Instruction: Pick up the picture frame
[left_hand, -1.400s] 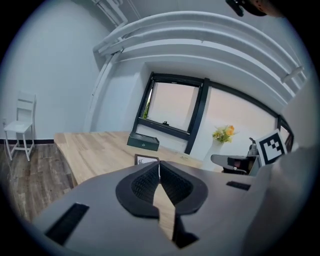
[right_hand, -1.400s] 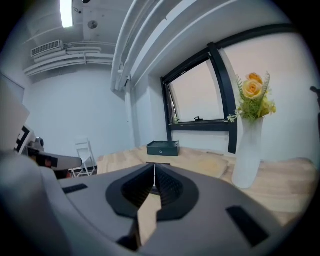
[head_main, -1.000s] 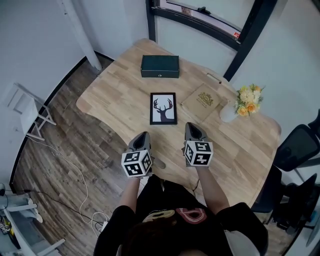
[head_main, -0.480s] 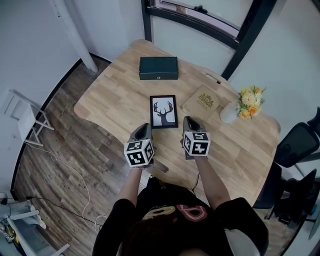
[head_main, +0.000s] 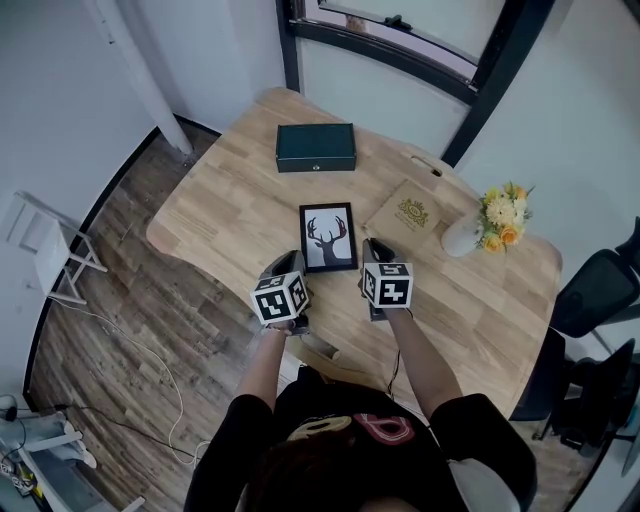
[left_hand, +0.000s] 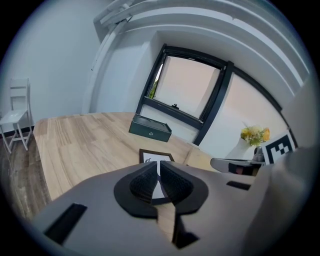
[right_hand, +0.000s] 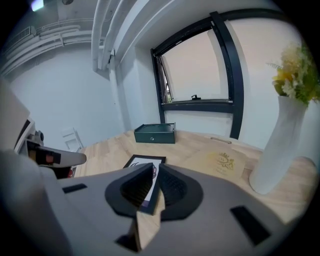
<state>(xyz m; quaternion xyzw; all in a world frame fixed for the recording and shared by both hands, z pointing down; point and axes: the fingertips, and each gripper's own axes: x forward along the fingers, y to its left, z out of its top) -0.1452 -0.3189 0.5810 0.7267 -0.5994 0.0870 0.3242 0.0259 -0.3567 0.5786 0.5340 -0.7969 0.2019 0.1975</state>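
Note:
A black picture frame (head_main: 328, 237) with a deer print lies flat in the middle of the wooden table (head_main: 215, 205). My left gripper (head_main: 288, 263) hovers just off the frame's near left corner, jaws shut with nothing between them. My right gripper (head_main: 370, 246) hangs beside the frame's near right edge, also shut and empty. In the left gripper view the frame (left_hand: 156, 155) shows just past the closed fingertips (left_hand: 152, 172). From the right gripper view the frame (right_hand: 141, 162) lies ahead and slightly left of the closed jaws, and its near corner is hidden behind them.
A dark green box (head_main: 315, 147) sits at the table's far side. A wooden board with a gold emblem (head_main: 408, 211) lies right of the frame, and a white vase of yellow flowers (head_main: 463, 233) stands beyond it. A white chair (head_main: 45, 250) stands left, an office chair (head_main: 598, 292) right.
Both grippers have moved forward and a little down, from over the table's near edge to either side of the frame's near end. Their jaws stayed shut.

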